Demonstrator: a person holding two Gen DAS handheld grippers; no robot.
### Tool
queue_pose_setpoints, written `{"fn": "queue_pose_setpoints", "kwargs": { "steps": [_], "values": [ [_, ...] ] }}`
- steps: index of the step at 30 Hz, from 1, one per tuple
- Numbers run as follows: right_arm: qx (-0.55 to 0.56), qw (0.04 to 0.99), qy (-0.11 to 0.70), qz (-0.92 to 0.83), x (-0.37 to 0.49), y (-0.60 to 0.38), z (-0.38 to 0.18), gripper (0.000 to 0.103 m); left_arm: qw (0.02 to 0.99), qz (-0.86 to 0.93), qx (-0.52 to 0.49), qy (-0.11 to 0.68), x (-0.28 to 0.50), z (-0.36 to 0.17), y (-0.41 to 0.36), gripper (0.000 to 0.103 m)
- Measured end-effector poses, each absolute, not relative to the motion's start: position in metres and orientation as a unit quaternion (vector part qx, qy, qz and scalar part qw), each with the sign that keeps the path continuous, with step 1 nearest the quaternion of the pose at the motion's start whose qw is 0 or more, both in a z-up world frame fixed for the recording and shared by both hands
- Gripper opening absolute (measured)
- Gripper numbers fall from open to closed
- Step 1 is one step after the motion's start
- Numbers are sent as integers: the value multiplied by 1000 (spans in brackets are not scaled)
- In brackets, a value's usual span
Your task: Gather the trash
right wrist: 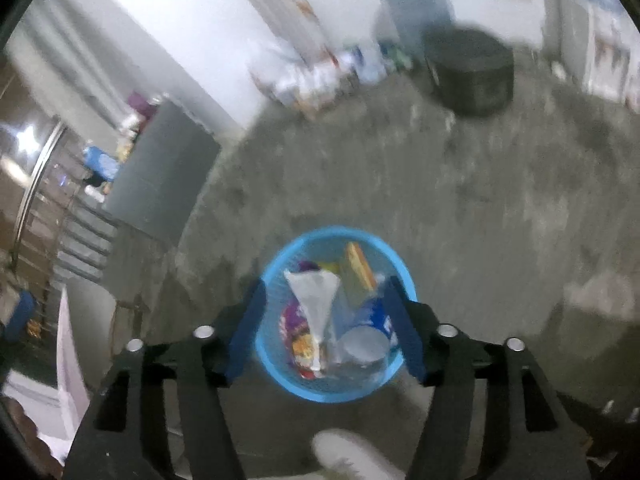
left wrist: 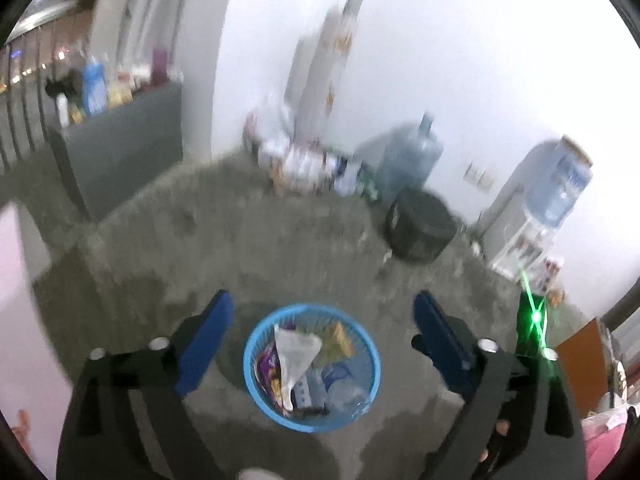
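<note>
Both wrist views look down on a blue mesh basket (left wrist: 312, 366) standing on the grey concrete floor (left wrist: 280, 248), already holding wrappers, a white crumpled bag (left wrist: 294, 354) and a white cup (right wrist: 366, 346). The left hand-held gripper (left wrist: 322, 338) hangs above the basket with its blue fingers (left wrist: 206, 344) wide apart and nothing between them. The right hand-held gripper (right wrist: 326, 330) is likewise spread, its fingers (right wrist: 404, 332) framing the basket rim, and it carries nothing.

Judged from this, the collected trash sits in the basket and the step in hand is either a release just over it or a search for more litter. To do it well, keep each hand-held gripper centred over the opening, let pieces fall inside the rim, and avoid knocking the light basket over. A dark round bin (left wrist: 420, 226) stands well apart, near the water jug (left wrist: 412, 156) and the water dispenser (left wrist: 536, 208) by the wall.

Motion blur makes all print illegible: colours show on the wrappers and on the packets along the wall, but no brand or writing can be read.
</note>
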State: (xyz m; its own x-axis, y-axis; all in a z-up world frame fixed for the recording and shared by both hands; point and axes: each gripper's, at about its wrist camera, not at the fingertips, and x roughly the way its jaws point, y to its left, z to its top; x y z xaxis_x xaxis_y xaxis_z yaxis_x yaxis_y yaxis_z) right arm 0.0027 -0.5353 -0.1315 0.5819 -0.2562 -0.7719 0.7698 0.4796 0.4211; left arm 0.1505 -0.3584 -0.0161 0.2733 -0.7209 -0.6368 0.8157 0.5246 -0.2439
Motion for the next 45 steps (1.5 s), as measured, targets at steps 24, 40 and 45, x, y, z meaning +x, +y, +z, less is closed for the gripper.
{"fn": "queue_pose_setpoints", "kwargs": {
  "steps": [24, 40, 45],
  "values": [
    [81, 967, 203, -130, -37, -270, 48, 95, 946, -128, 17, 298, 27, 59, -44, 98],
    [-6, 919, 370, -131, -33, -235, -13, 95, 907, -41, 31, 417, 0, -18, -30, 98],
    [0, 912, 382, -152, -39, -241, -19, 95, 900, -49, 41, 431, 3, -24, -37, 98]
  ]
}}
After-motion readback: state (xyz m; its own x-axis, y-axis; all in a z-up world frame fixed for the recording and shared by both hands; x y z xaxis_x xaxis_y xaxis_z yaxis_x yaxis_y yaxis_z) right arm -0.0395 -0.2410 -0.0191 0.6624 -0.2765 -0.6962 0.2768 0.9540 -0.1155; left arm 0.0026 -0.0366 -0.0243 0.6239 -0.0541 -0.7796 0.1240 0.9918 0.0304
